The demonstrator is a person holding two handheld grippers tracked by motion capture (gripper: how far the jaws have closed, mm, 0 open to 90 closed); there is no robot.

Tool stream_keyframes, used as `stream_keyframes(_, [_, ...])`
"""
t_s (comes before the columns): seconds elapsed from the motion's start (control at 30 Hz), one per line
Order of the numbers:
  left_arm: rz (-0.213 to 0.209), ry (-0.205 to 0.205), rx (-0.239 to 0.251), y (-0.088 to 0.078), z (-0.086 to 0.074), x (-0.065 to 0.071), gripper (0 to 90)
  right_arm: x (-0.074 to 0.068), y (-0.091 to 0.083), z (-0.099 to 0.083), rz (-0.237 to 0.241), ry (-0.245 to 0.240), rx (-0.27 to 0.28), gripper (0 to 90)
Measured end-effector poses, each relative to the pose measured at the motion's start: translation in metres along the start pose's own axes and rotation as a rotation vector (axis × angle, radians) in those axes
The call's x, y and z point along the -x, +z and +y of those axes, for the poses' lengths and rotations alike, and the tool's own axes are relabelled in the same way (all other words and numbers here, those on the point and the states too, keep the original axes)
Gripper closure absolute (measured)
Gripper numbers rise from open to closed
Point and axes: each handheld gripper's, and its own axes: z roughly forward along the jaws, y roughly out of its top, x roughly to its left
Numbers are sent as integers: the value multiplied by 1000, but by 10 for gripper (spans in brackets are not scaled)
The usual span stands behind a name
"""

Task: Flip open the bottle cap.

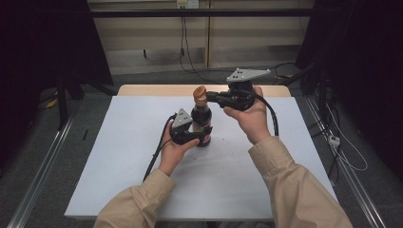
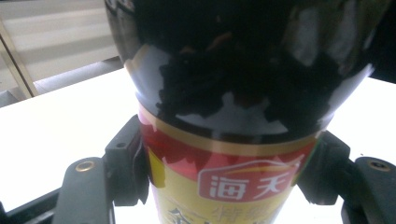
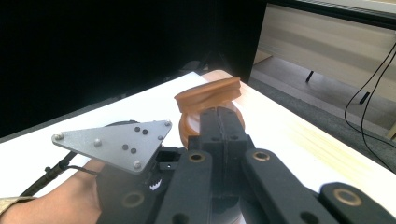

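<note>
A: Standing upright near the middle of the white table [image 1: 142,156], a dark sauce bottle [image 1: 201,124]. Red and yellow label with white characters, seen close in the left gripper view. Dark liquid above the label band.

B: Left gripper [image 1: 196,137]?

A: Clamped on the bottle's lower body. Black jaws press the label from both sides; pads [image 2: 128,163] touching the label edge. Left hand [image 1: 176,151] holds it low, cable trailing back toward the sleeve.

B: And the right?

A: Right gripper [image 1: 212,97] sits higher, held by the right hand [image 1: 252,116], grey three-cornered plate on top. It points left at the bottle's top. Jaws drawn together, no gap between them in the right gripper view, their tips at the orange-brown cap [image 3: 210,105].

B: Cap condition?

A: Flip lid tilted up, open, above the round base of the cap. Whether the jaw tips pinch the cap or just touch it, cannot tell.

B: Surroundings?

A: Wooden strip [image 1: 157,90] along the table's far edge, cables [image 1: 185,47] hanging behind.
</note>
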Motion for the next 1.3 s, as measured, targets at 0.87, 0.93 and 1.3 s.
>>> stream_keyframes(0.87, [5,12,-4,0,0,0,304,-1,2,5,0,1,4,900])
stream_keyframes(0.93, [6,12,-3,0,0,0,304,-1,2,6,1,2,4,900])
stream_keyframes(1.3, [8,8,0,0,-1,0,304,-1,2,6,-2,-1,7,900])
